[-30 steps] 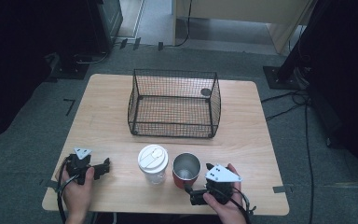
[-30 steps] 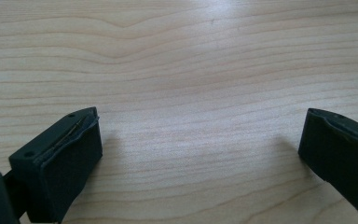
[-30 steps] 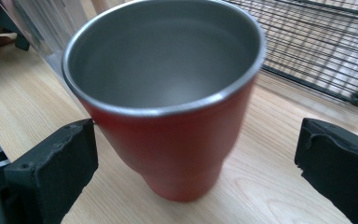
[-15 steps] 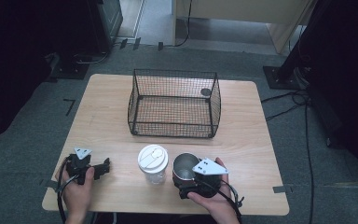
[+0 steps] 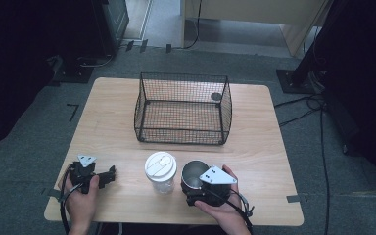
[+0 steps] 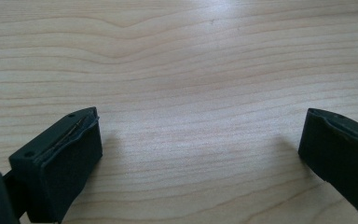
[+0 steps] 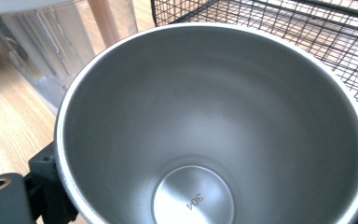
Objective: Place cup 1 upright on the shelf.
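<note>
At the table's near-left corner, the left gripper (image 5: 108, 175) rests on the bare wood with its jaws spread wide and nothing between them, apparently parked while the other hand works. Beside it stands a clear plastic cup with a white lid (image 5: 160, 171), upright and just left of a steel cup (image 5: 194, 175). The right gripper (image 5: 196, 196) has that steel cup between its jaws, though whether they are clamped cannot be told; the wire basket (image 5: 183, 108) waits empty behind, a likely destination.
</note>
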{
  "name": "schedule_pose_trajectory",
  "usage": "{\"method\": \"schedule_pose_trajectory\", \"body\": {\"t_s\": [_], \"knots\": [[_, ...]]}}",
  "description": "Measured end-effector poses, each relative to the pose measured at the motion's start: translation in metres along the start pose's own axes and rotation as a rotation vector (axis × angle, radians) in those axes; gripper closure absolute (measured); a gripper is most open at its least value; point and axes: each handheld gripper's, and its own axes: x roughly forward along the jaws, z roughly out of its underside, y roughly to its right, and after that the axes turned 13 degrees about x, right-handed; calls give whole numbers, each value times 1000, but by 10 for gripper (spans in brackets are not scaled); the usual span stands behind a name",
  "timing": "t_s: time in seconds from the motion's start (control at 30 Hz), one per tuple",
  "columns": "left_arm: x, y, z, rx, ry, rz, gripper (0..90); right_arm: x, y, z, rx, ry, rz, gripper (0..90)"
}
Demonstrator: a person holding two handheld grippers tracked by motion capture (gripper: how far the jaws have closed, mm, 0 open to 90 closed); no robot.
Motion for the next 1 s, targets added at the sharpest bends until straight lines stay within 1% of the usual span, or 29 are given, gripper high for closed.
{"method": "schedule_pose_trajectory", "body": {"t_s": [0.13,0.3,0.5,0.73,0.9,1.0], "knots": [[0,0,0,0,0,0,0,-1,1,-2,9,10,14,73],[0,0,0,0,0,0,0,-6,3,-9,26,42,32,73],[0,0,0,0,0,0,0,-8,3,-22,14,65,44,73],[0,0,0,-1,1,0,0,-10,0,-35,7,92,52,73],[0,0,0,-1,1,0,0,-11,-1,-46,18,111,63,73],[0,0,0,-1,1,0,0,-12,-1,-53,13,122,70,73]]}}
